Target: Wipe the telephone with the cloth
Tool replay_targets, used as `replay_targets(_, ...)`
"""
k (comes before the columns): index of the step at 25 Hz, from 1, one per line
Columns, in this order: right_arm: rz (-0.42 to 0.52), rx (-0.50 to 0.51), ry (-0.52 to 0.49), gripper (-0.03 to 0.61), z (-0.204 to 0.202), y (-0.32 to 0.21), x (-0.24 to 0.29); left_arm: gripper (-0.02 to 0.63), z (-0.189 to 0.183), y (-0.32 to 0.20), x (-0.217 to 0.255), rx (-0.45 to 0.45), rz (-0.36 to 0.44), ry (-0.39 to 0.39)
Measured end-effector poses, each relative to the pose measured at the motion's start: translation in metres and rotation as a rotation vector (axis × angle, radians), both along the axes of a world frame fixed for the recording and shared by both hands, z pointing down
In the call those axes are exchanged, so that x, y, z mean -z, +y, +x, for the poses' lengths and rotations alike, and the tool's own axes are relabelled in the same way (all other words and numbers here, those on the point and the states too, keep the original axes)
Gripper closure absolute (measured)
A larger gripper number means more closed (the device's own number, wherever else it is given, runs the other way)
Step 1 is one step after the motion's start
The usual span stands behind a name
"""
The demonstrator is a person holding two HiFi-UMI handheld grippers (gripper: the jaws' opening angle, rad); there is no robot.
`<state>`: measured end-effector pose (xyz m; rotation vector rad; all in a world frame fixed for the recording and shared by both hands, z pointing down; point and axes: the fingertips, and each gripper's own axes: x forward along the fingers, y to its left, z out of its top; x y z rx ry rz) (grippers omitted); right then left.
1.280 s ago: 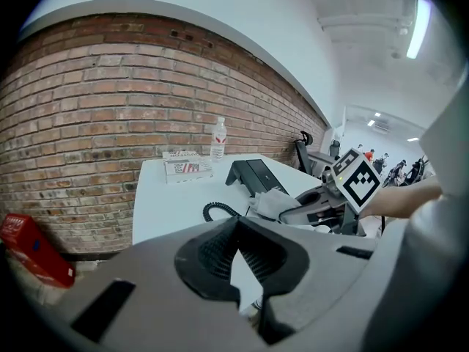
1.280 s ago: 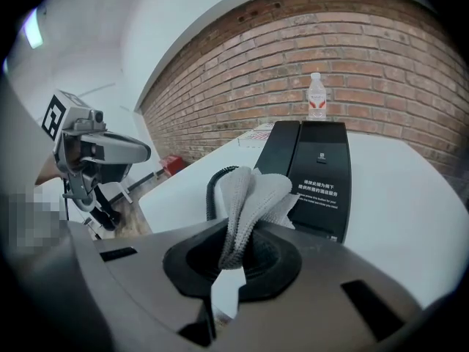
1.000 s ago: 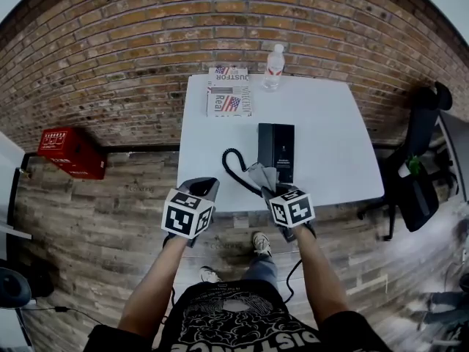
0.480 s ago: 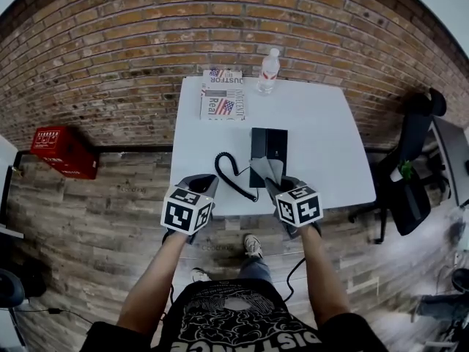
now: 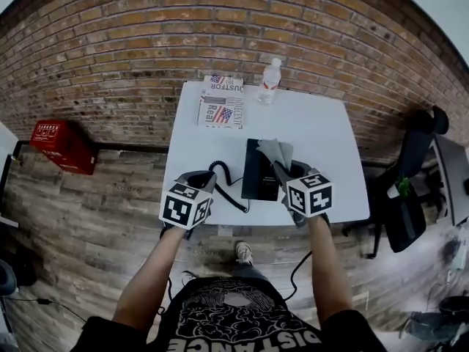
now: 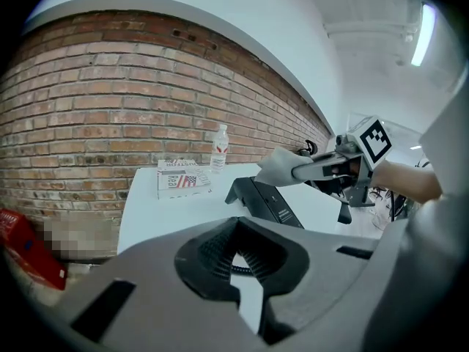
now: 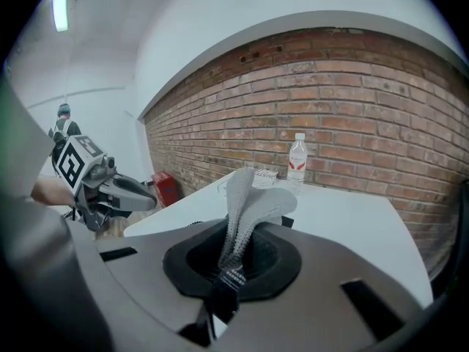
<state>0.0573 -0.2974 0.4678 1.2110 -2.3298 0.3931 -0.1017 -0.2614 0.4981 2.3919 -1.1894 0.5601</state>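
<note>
A black telephone [image 5: 258,176] lies on the white table [image 5: 322,134], its coiled cord [image 5: 223,176] looping off to the left. My right gripper [image 5: 284,171] is shut on a grey cloth [image 5: 275,151], which it holds over the telephone's far right part. From the left gripper view the cloth [image 6: 277,169] hangs a little above the telephone [image 6: 264,202]; contact cannot be told. In the right gripper view the cloth [image 7: 253,200] stands up between the jaws of that gripper [image 7: 238,259] and hides most of the telephone. My left gripper [image 5: 204,180] is shut on nothing near the table's front edge, left of the cord.
A water bottle [image 5: 270,81] and a flag-printed box [image 5: 220,102] stand at the table's far edge against the brick wall. A red crate [image 5: 60,147] sits on the floor to the left. A black office chair [image 5: 410,189] stands right of the table.
My right gripper has carried the cloth forward from the telephone's near end to its far right part. The left gripper has stayed by the front edge.
</note>
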Motion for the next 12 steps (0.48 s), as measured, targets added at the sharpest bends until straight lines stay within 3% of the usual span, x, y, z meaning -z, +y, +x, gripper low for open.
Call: replay_targets(12,-0.023,0.124,0.12,0.568,0.015,-0.07,-0.003,0.607,0.01,-0.029,0.004,0.083,0.012,0.005)
